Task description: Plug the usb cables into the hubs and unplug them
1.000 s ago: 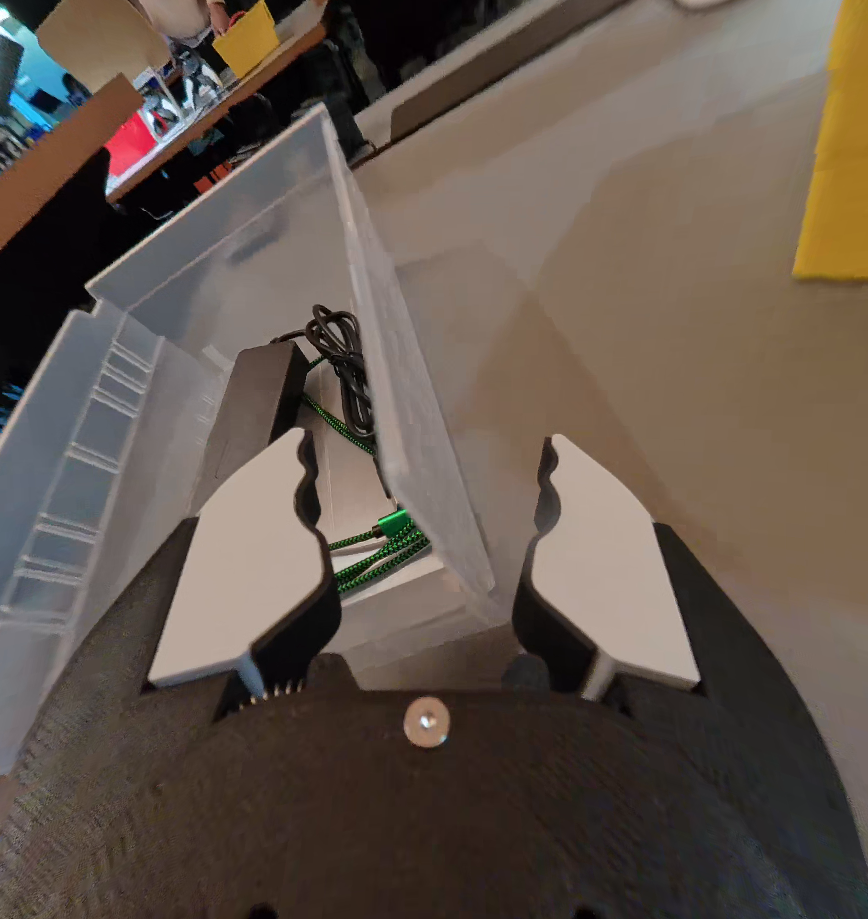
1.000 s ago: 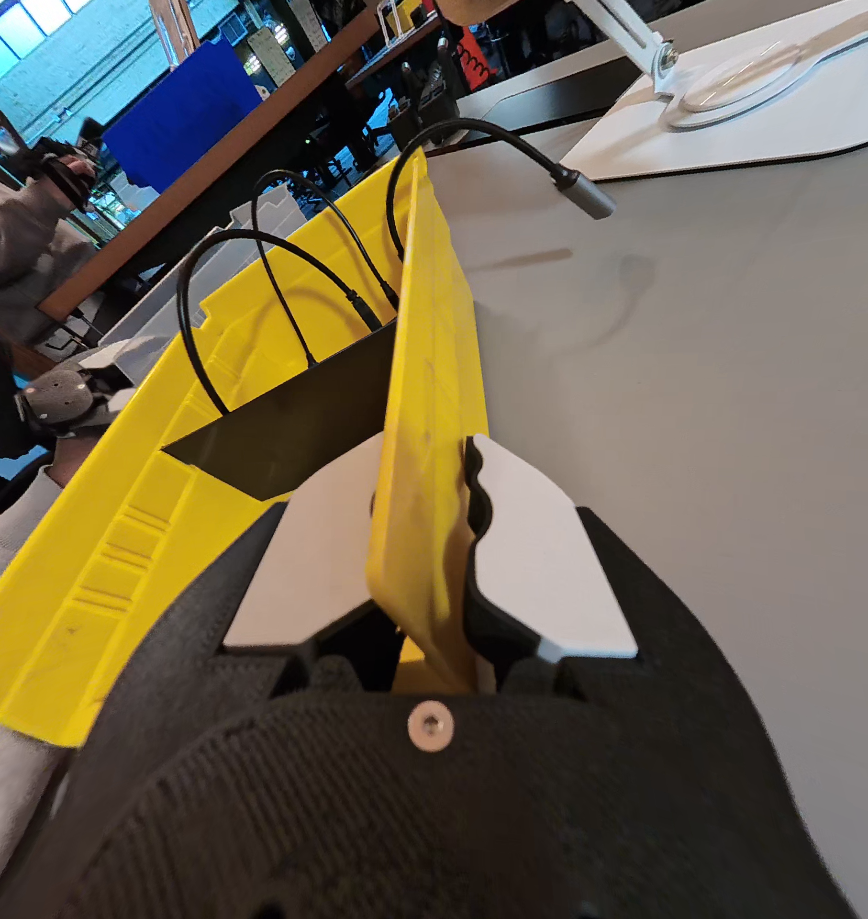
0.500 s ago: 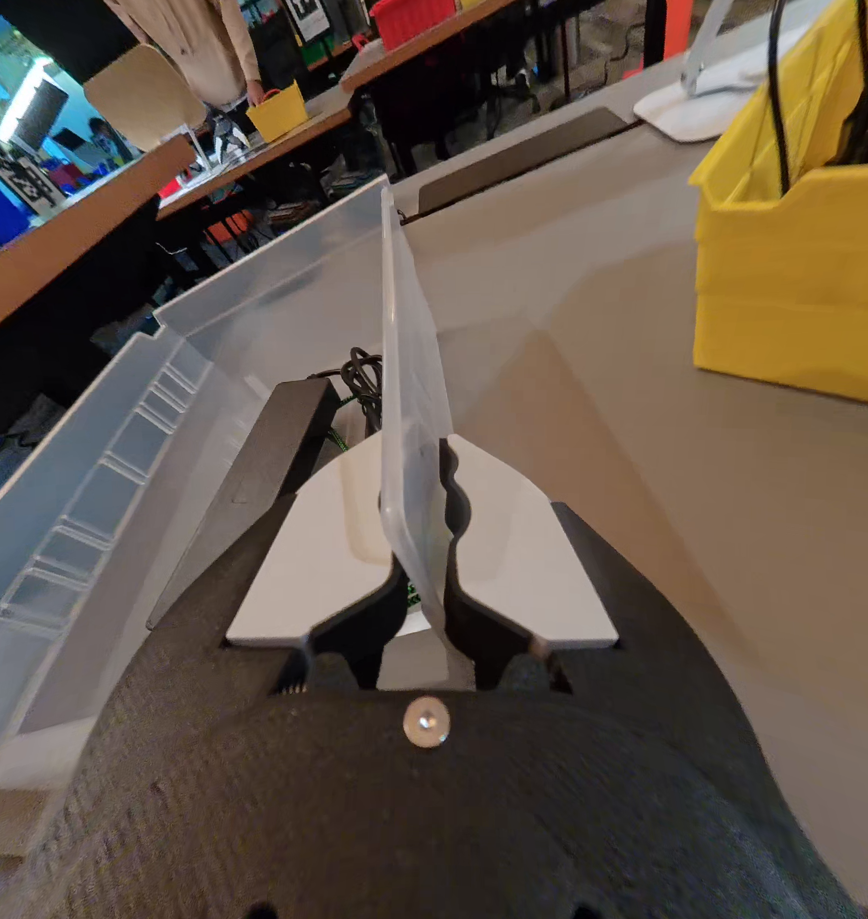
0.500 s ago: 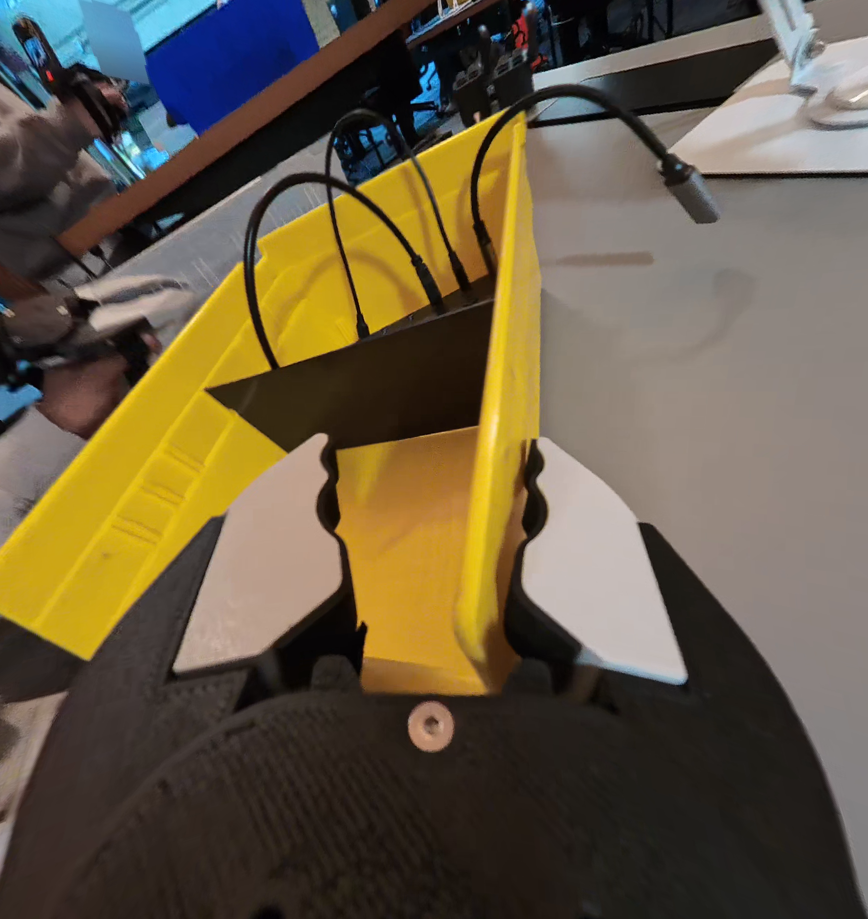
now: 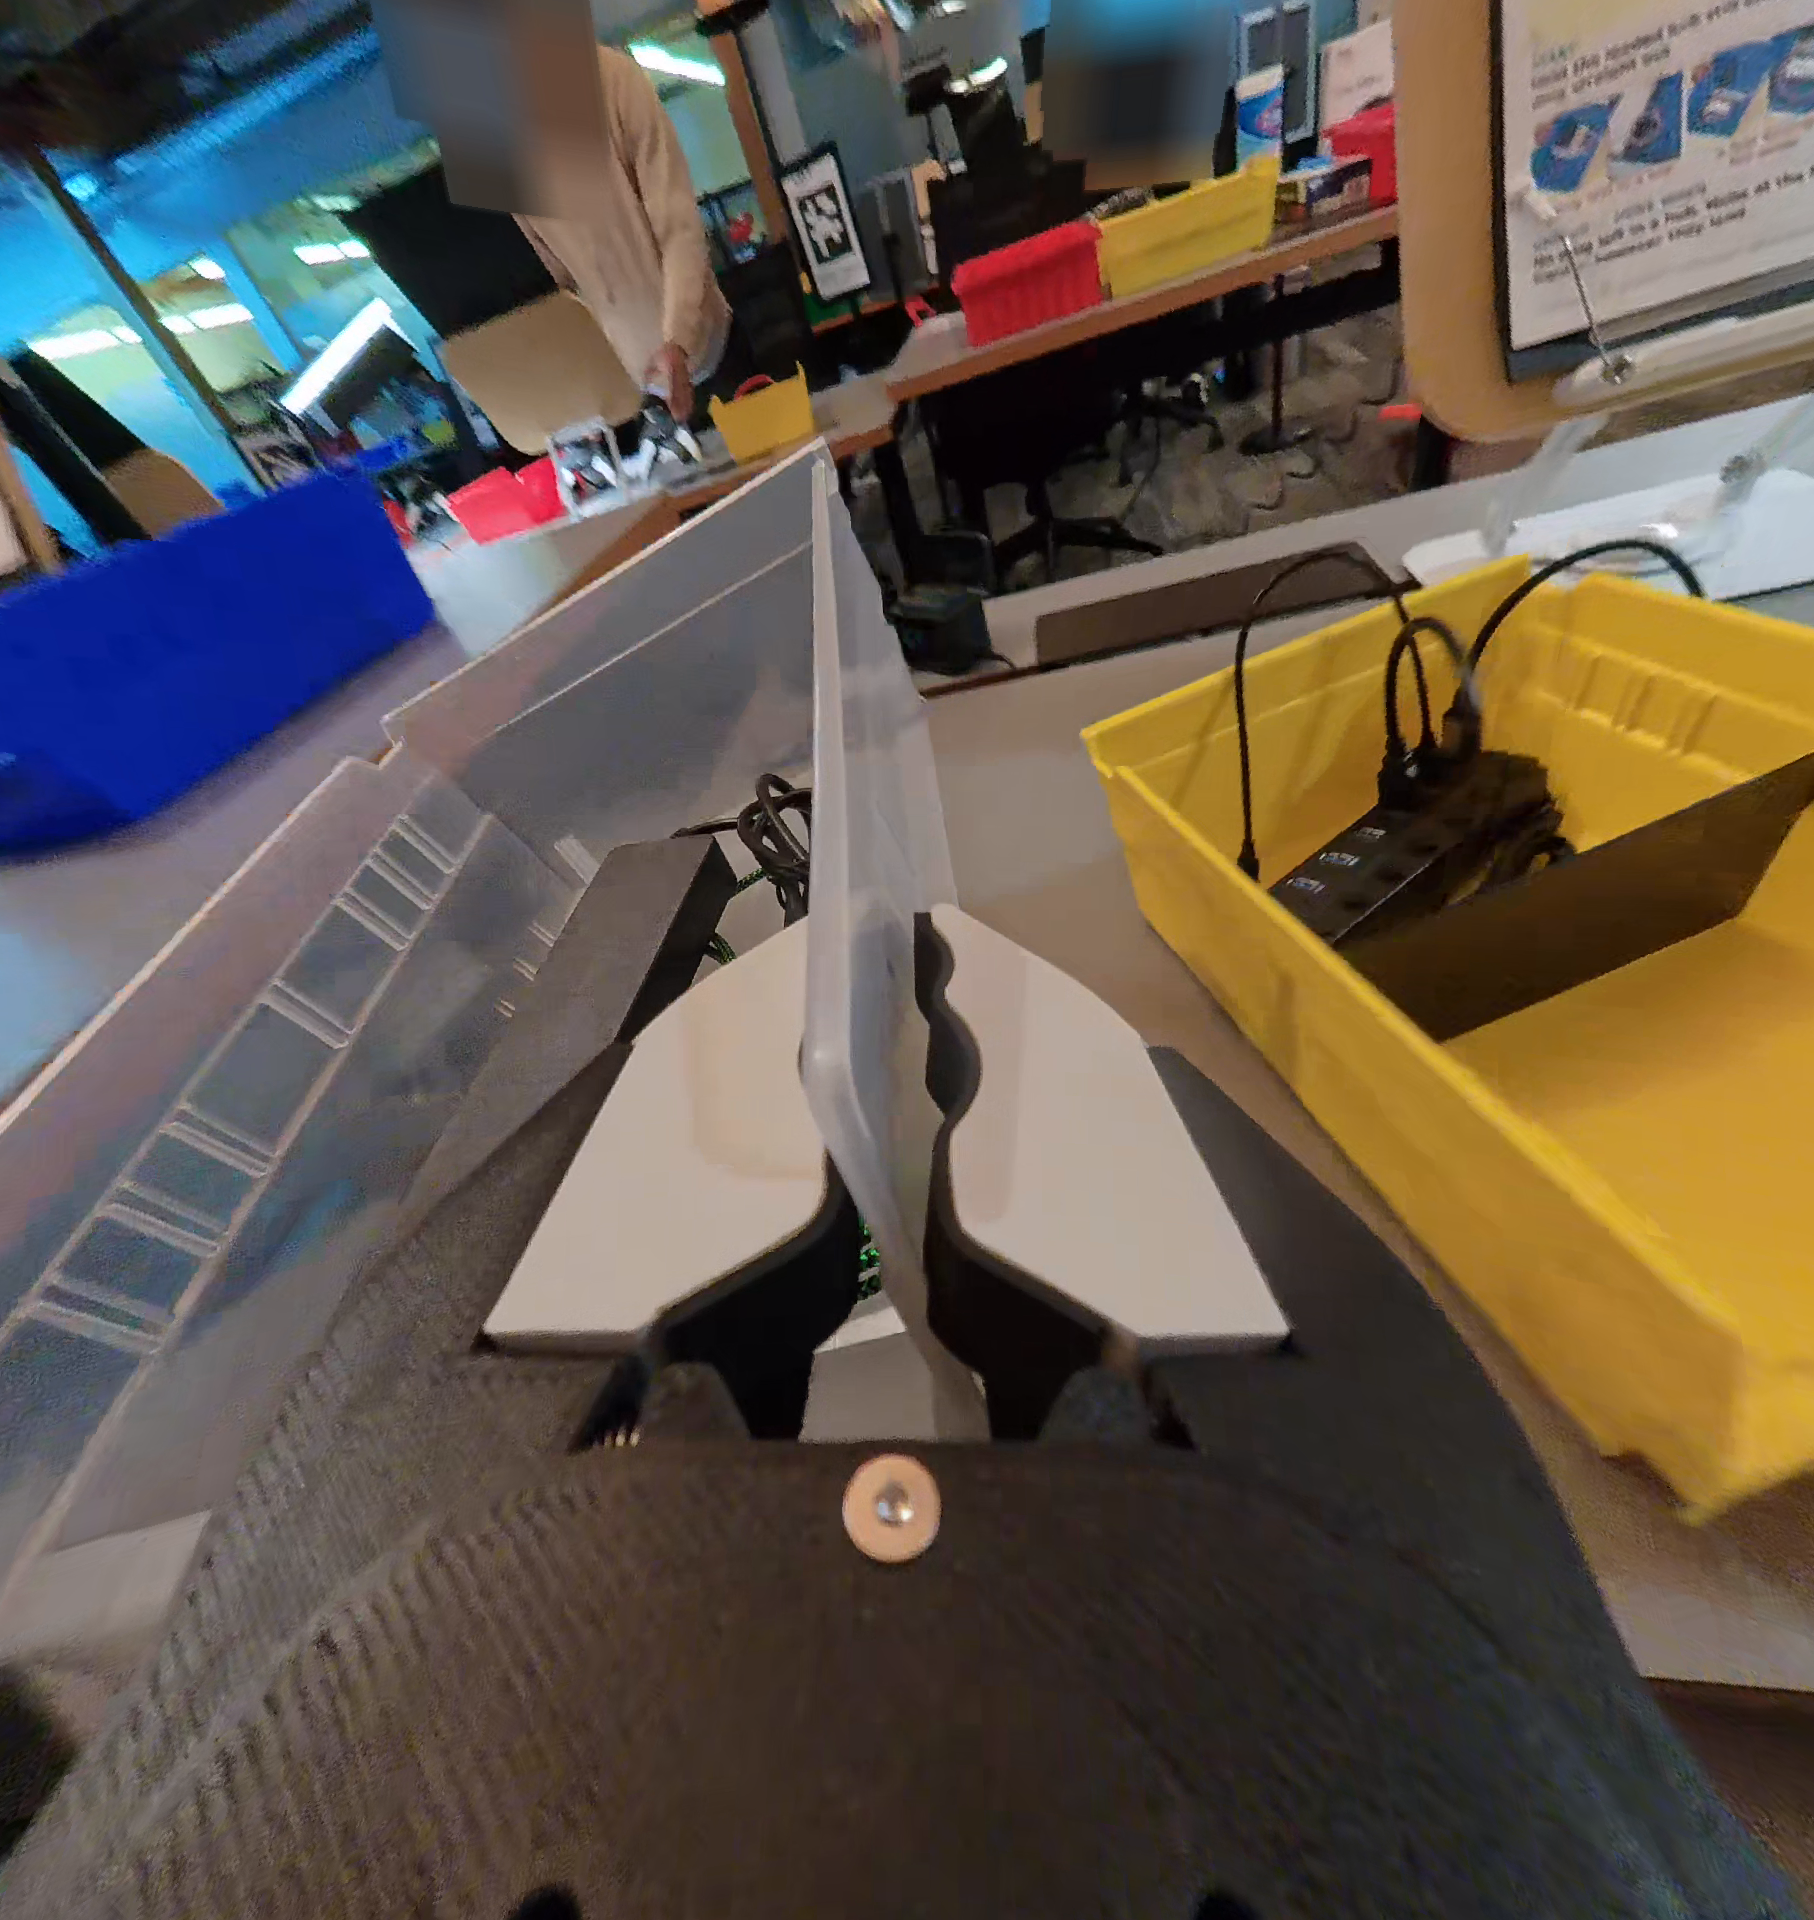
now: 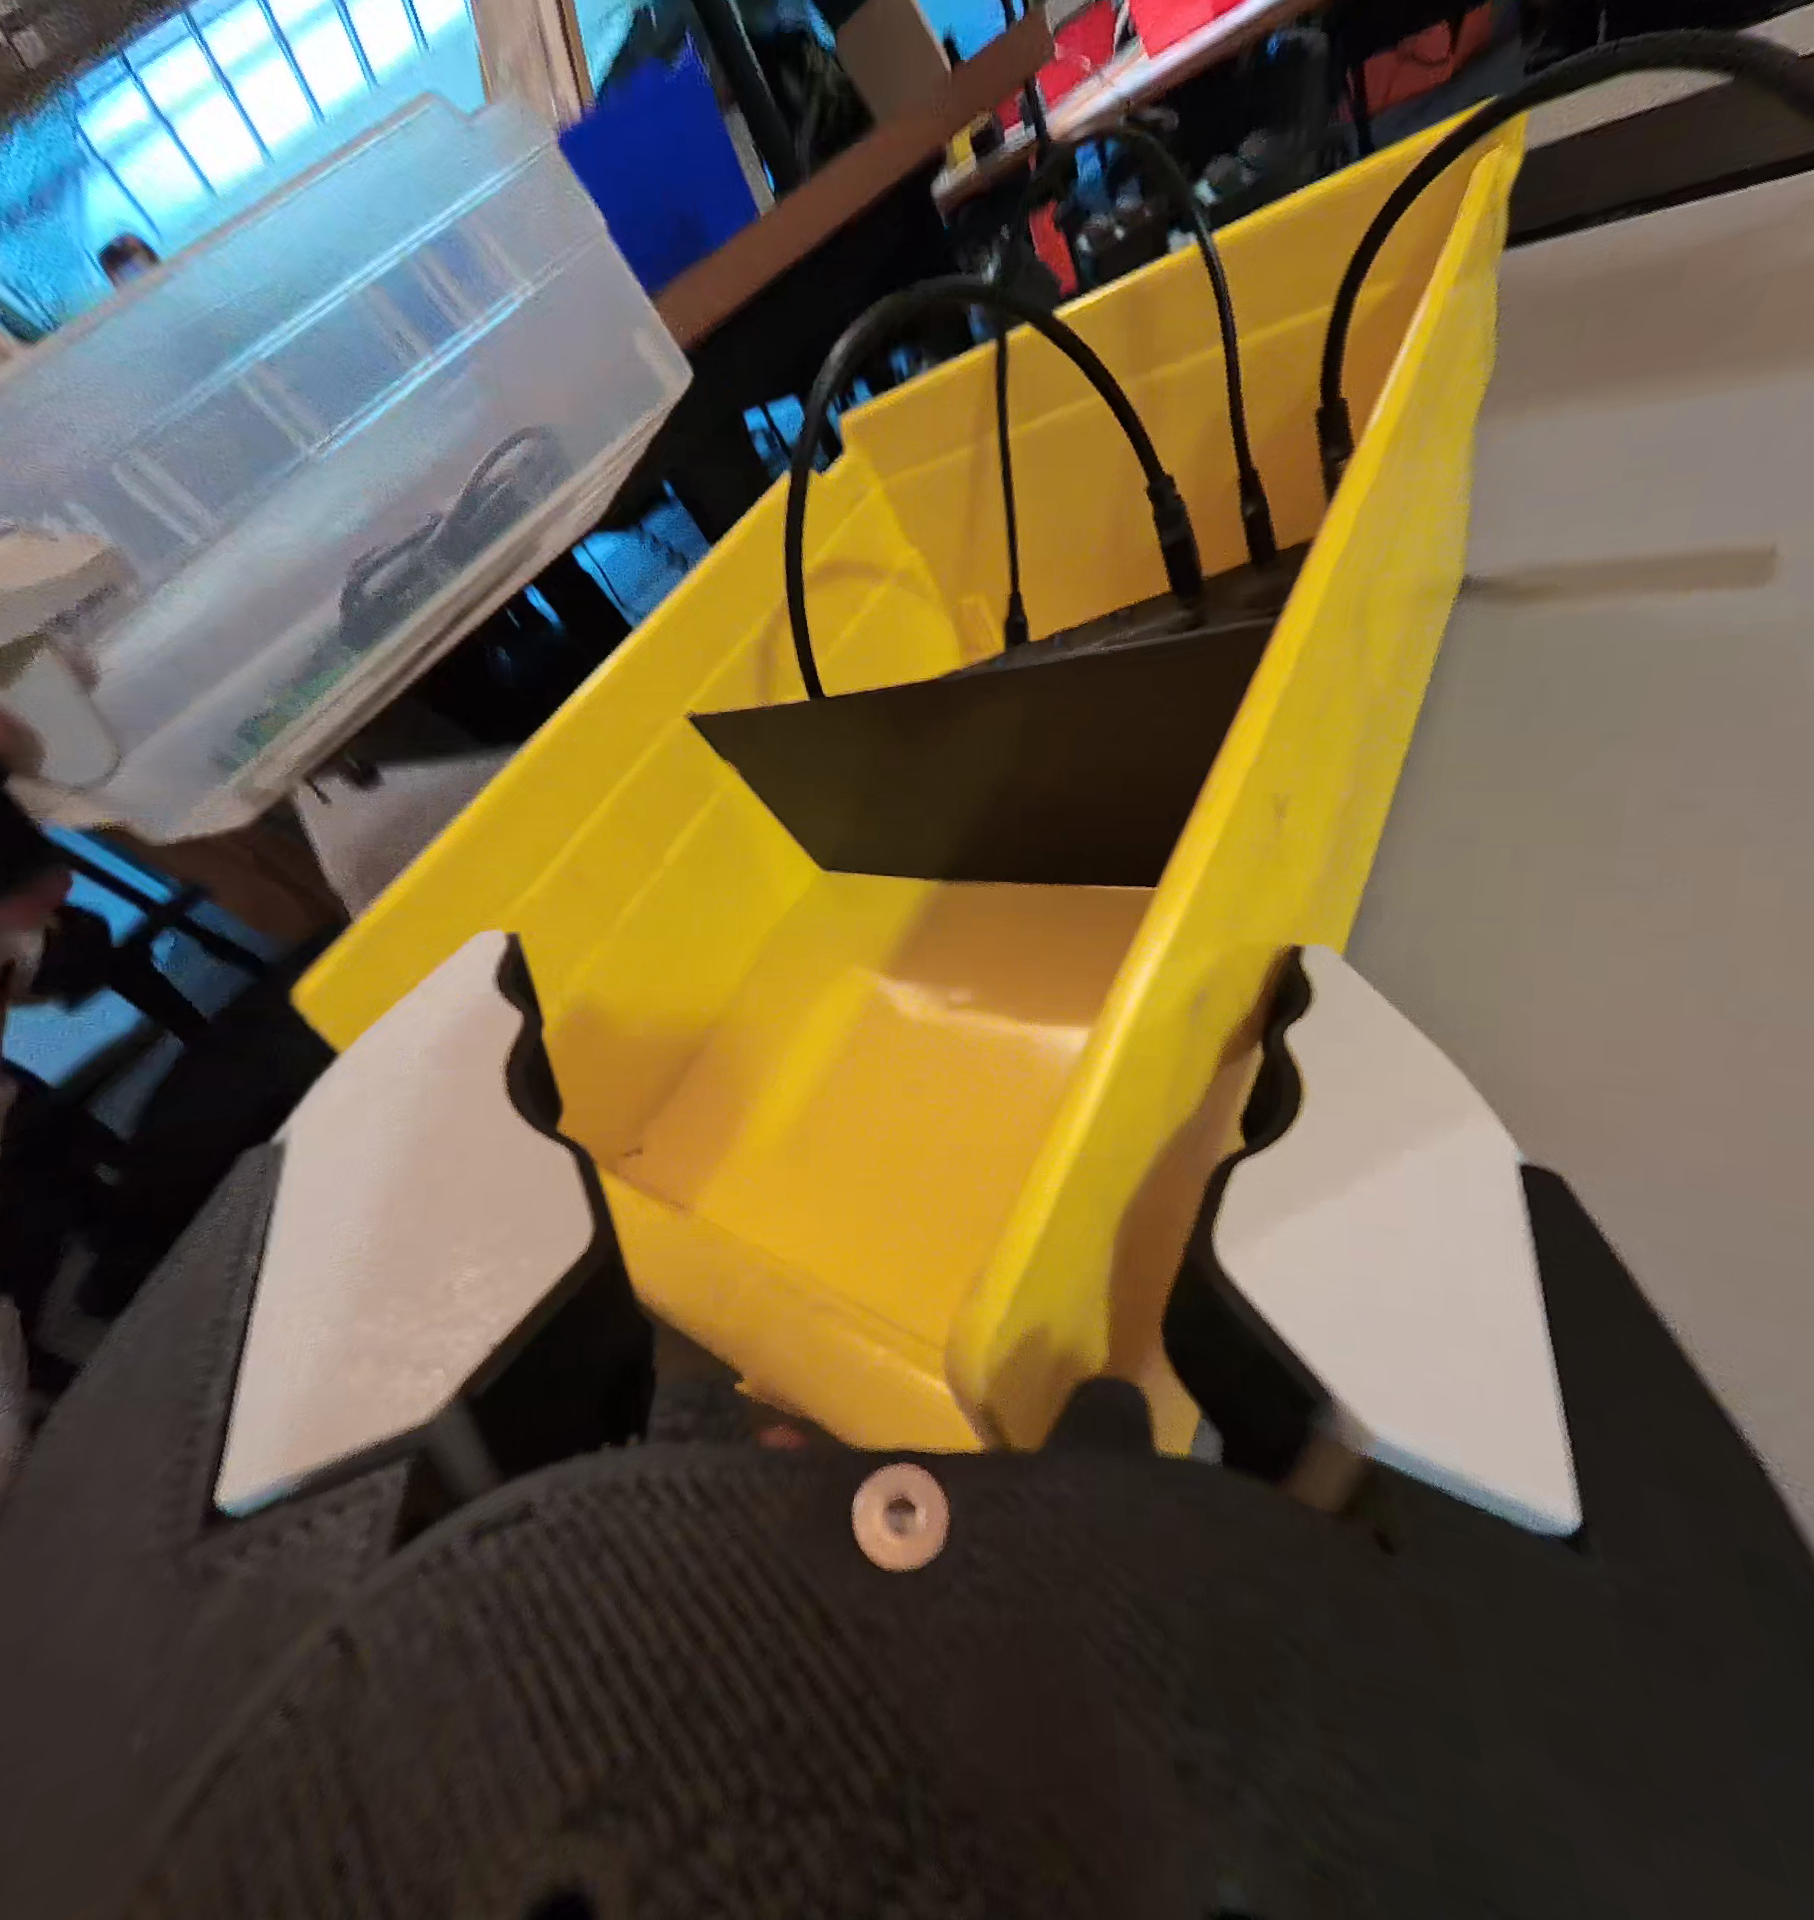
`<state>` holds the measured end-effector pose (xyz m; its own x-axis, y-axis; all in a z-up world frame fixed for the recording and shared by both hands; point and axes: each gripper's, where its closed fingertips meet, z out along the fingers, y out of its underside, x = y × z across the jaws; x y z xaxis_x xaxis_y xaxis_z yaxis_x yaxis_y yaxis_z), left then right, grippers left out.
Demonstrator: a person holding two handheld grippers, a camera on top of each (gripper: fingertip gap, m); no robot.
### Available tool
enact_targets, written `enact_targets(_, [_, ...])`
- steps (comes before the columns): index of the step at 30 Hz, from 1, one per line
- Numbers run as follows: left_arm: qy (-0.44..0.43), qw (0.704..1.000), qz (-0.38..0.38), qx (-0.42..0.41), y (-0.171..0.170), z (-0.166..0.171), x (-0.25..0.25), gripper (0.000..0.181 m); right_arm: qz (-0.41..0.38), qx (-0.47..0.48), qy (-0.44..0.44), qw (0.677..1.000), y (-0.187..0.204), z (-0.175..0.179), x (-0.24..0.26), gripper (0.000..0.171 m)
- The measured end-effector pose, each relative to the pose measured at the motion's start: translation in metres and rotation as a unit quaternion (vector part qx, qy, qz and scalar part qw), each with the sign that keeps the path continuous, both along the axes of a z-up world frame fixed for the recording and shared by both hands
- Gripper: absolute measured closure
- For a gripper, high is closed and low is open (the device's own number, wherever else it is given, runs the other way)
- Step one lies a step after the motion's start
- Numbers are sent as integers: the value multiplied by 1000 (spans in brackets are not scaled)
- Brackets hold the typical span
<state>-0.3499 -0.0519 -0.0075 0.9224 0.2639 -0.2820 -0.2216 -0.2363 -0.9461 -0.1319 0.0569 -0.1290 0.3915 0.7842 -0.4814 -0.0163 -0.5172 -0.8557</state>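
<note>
R claw (image 6: 903, 1049) wider, yellow bin (image 6: 986, 1143) freed

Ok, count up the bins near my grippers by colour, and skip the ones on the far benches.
clear bin: 1
yellow bin: 1
blue bin: 1
Total: 3

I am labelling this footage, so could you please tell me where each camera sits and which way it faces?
Left wrist view: on the left tool, facing along the translucent plastic bin's wall clamped between its white fingers.
Right wrist view: on the right tool, open astride the yellow plastic bin's side wall, facing its black hub.
Shared: both bins appear in both views.
</note>
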Motion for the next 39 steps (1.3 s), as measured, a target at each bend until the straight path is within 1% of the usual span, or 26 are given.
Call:
enact_targets(1, [10, 1000, 4, 7, -5, 9, -2, 175, -4, -7, 19, 1000, -2, 3, -16, 37])
enact_targets(3, [24, 999, 12, 22, -14, 26, -5, 175, -5, -10, 28, 1000, -6, 5, -48, 36])
enact_targets(5, [26, 999, 17, 34, -21, 40, -8, 175, 15, -8, 22, 1000, -13, 5, -83, 35])
enact_targets(6, [24, 999, 17, 39, -24, 45, -10, 175, 27, -16, 17, 999, -17, 5, -100, 41])
enact_targets(9, [15, 998, 15, 58, -31, 57, -13, 175, 80, -79, 38, 993, -37, 9, -151, 48])
enact_targets(11, [13, 998, 14, 68, -34, 60, -15, 175, 117, -110, 51, 986, -51, 14, -176, 58])
enact_targets(13, [14, 997, 12, 71, -35, 62, -14, 175, 134, -100, 44, 985, -54, 16, -188, 57])
enact_targets(16, [21, 998, 2, 65, -33, 63, -9, 175, 146, -60, 24, 987, -45, 22, -178, 60])
enact_targets(18, [24, 998, -13, 62, -29, 63, 0, 175, 157, -50, 12, 986, -40, 25, -155, 62])
enact_targets(20, [25, 997, -38, 59, -22, 63, 14, 175, 167, -40, -2, 985, -35, 26, -119, 66])
enact_targets(22, [26, 996, -71, 56, -14, 64, 36, 175, 165, -20, -21, 986, -27, 25, -72, 75])
enact_targets(24, [25, 992, -113, 57, -5, 68, 66, 175, 146, 2, -32, 989, -18, 27, -16, 81])
enact_targets(26, [25, 984, -165, 59, 3, 71, 105, 175, 110, 37, -27, 993, -7, 32, 45, 83])
enact_targets(27, [26, 979, -194, 62, 7, 72, 127, 175, 79, 61, -24, 995, 0, 35, 77, 84])
enact_targets(28, [24, 972, -224, 65, 12, 73, 150, 175, 39, 81, -20, 996, 8, 36, 109, 85])
enact_targets(30, [14, 957, -282, 73, 22, 69, 200, 175, -41, 93, -26, 994, 25, 32, 167, 84])
enact_targets(32, [9, 940, -333, 78, 34, 56, 257, 175, -137, 69, -30, 988, 43, 23, 218, 87])
enact_targets(33, [13, 931, -357, 76, 41, 45, 288, 175, -169, 44, -14, 985, 48, 23, 237, 89])
enact_targets(34, [18, 922, -381, 71, 47, 31, 317, 175, -185, 21, 13, 982, 50, 28, 250, 90])
enact_targets(36, [23, 903, -426, 54, 58, 2, 370, 175, -212, 13, 58, 975, 52, 40, 274, 91])
enact_targets(39, [11, 873, -488, -6, 70, -40, 434, 175, -277, 21, 46, 960, 54, 36, 318, 89])
